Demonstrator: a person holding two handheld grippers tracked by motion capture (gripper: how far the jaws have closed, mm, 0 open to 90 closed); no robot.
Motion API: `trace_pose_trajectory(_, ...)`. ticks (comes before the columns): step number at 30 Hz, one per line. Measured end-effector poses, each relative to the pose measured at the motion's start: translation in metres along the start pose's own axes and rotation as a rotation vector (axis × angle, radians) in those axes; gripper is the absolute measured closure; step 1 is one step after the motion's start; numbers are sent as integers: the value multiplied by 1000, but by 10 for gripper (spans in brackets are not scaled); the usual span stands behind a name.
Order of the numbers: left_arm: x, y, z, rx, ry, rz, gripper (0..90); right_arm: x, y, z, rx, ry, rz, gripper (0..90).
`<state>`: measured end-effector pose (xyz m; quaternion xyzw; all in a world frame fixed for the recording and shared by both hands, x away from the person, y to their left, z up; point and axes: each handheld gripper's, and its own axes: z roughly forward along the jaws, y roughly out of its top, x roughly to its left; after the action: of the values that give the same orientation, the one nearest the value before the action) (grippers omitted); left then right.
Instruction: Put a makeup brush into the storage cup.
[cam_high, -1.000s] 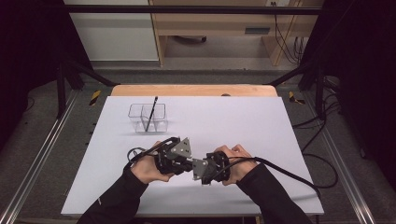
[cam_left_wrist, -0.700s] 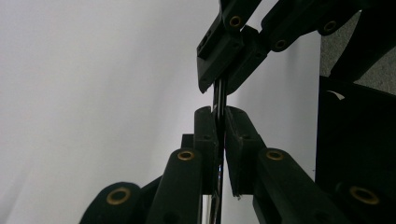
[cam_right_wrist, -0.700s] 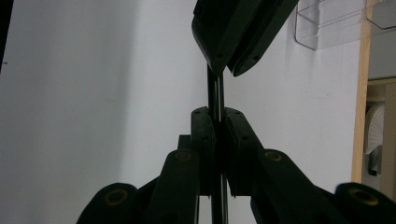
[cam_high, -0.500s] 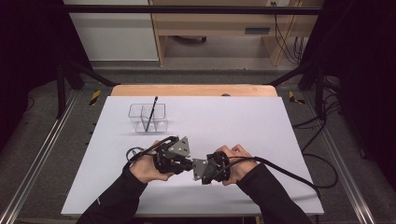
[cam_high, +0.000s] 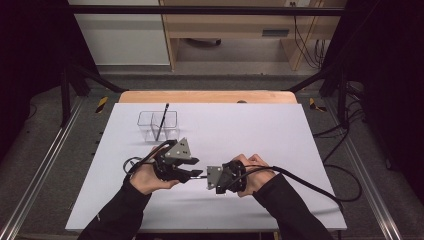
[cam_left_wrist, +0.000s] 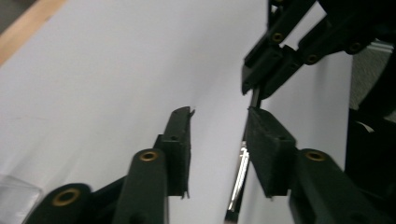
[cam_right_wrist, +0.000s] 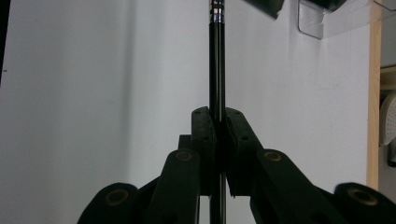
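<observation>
We see the right gripper (cam_high: 216, 178) clamped narrow on a thin black pen (cam_right_wrist: 217, 70), its 2 jaws pressed flat against the barrel, while the left gripper (cam_high: 192, 174) stands with jaws apart and nothing gripped: in the left gripper view the pen (cam_left_wrist: 240, 172) runs past the inner face of 1 pad, near it but not pinched. On the white table sheet (cam_high: 250, 125) both grippers meet near 6 o'clock, and a clear 2-compartment holder (cam_high: 158, 125) sits toward 11 o'clock with another dark pen (cam_high: 162, 120) leaning in it. We judge the risk to be a slip or twist: the barrel is slim and smooth, held at 1 spot only, so if the left jaws close off-centre they could lever it out of the right grip or knock it onto the sheet. We cannot tell whether the pen touches the left pad, which end carries the tip, or whether the silver band is a cap joint; the high view hides the pen almost wholly between the grippers, and the person's hands cover both handles.
</observation>
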<state>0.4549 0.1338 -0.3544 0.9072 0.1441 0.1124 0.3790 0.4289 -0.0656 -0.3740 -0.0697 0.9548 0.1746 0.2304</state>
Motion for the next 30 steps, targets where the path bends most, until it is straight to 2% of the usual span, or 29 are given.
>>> trace_pose_trajectory(8,9,-13,-14,-98,105,-61,379,-2,-2,1,-1,3,30,841)
trace_pose_trajectory(12,15,-22,-20,-127,141,-107,339,-4,-4,1,-12,3,52,842)
trace_pose_trajectory(21,22,-39,-26,-166,200,-184,261,-6,-15,4,-21,2,115,842)
trace_pose_trajectory(30,26,-53,-29,-186,236,-235,214,-9,-27,6,-40,-9,192,841)
